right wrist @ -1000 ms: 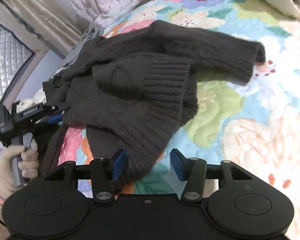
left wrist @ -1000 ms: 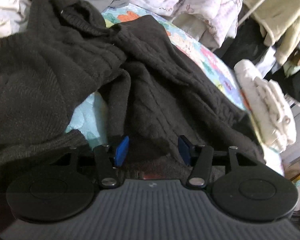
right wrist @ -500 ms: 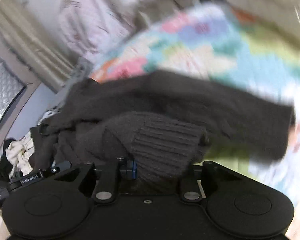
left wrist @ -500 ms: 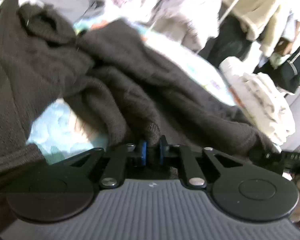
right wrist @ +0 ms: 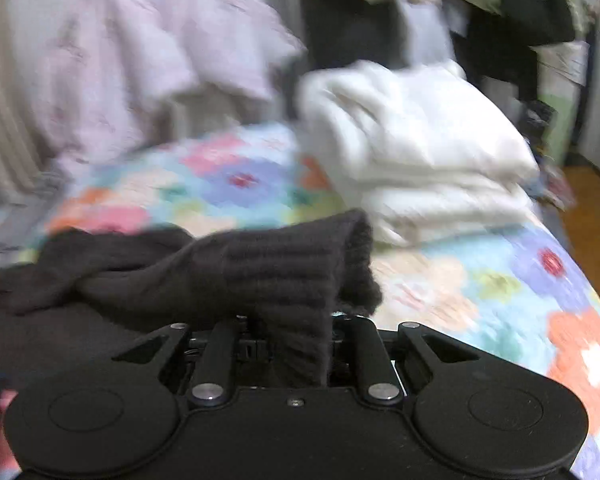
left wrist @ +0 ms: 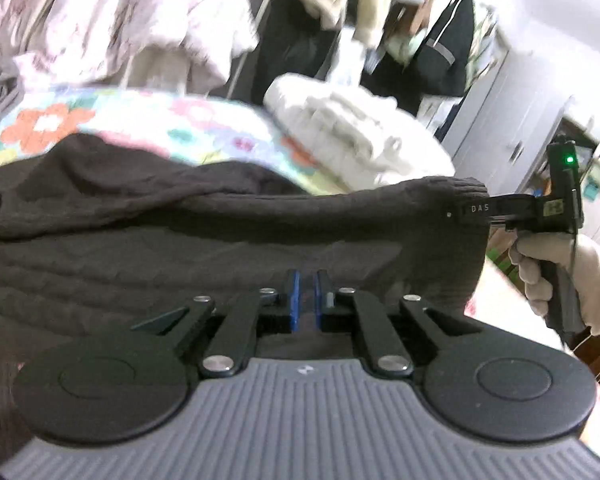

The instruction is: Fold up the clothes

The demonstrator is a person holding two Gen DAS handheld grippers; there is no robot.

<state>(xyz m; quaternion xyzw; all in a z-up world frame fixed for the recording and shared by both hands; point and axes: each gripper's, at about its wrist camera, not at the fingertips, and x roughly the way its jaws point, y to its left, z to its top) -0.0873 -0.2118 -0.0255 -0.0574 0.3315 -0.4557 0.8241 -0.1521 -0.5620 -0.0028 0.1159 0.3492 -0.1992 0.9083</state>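
dark sweater [left wrist: 220, 232] lifted off quilt [right wrist: 480, 280]; left gripper [left wrist: 305, 296] now pinching hem, right gripper [right wrist: 296, 344] closing on cuff.

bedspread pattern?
Bedspread: multicolour floral quilt on pale blue, with orange, pink and blue flowers. Clearest in the right wrist view.

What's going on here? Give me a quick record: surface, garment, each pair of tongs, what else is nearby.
surface: floral quilt
garment: dark knit sweater, lifted at two points
left tongs: shut on sweater fabric
right tongs: closing on the sweater's ribbed cuff
nearby: folded white stack
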